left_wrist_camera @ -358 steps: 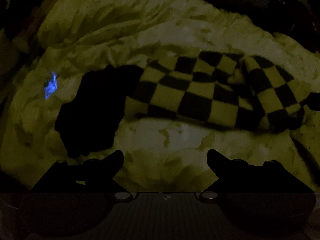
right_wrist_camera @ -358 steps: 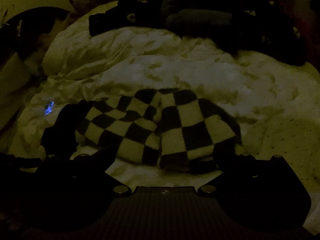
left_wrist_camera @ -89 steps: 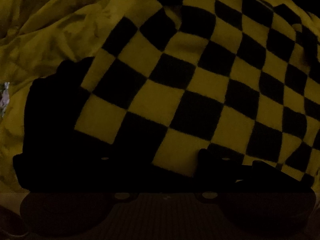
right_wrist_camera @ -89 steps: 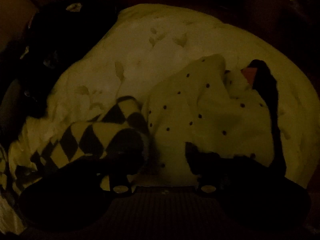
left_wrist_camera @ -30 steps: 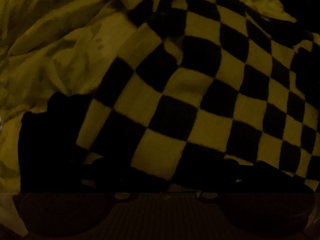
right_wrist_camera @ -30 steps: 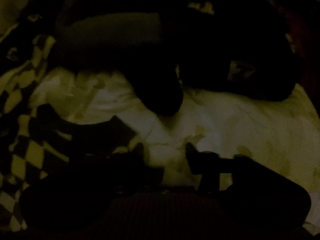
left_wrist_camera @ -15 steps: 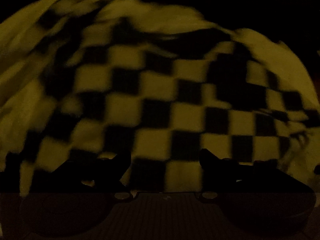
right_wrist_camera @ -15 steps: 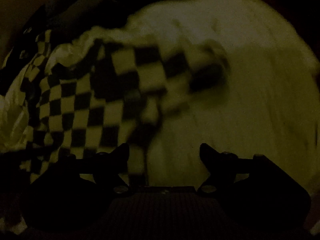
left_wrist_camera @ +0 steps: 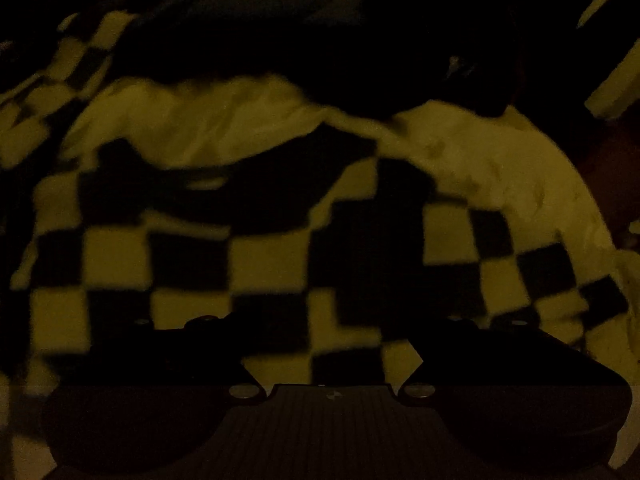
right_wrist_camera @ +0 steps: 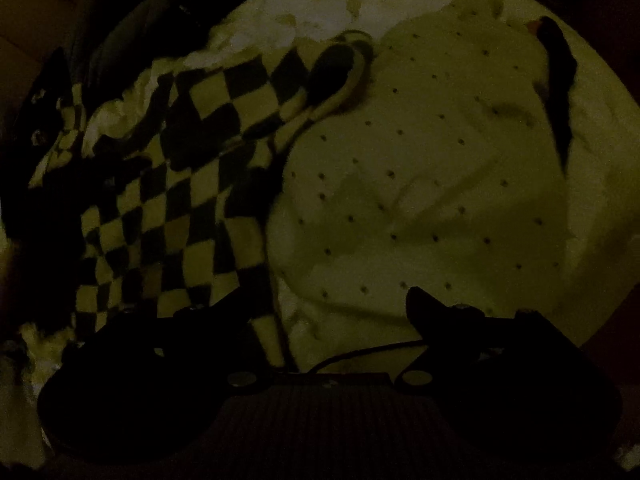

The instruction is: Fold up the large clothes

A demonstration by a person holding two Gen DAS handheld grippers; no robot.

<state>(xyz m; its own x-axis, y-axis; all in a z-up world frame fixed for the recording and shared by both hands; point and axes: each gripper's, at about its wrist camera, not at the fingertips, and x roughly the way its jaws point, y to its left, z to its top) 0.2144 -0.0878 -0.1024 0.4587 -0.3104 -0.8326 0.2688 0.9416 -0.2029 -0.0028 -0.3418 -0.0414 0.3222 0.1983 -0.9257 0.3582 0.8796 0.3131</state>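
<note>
The scene is very dark. A black-and-pale checkered garment (left_wrist_camera: 264, 260) lies spread on a pale bed cover, filling the lower left wrist view. My left gripper (left_wrist_camera: 328, 320) is open just above its near part, holding nothing. In the right wrist view the checkered garment (right_wrist_camera: 168, 200) lies at the left, one end reaching up to a dark cuff (right_wrist_camera: 332, 68). My right gripper (right_wrist_camera: 324, 304) is open over the garment's right edge, where it meets a pale dotted cloth (right_wrist_camera: 420, 184).
A pile of dark clothes (left_wrist_camera: 320, 40) lies along the far side of the bed. The pale bed cover (left_wrist_camera: 500, 168) shows at the right. A dark strip (right_wrist_camera: 556, 80) lies on the dotted cloth's far right. A thin cable (right_wrist_camera: 360, 354) runs by my right gripper.
Both grippers have opened and let go of the garment, which now lies spread flatter on the bed. The right view has swung from the dark pile to the dotted cloth.
</note>
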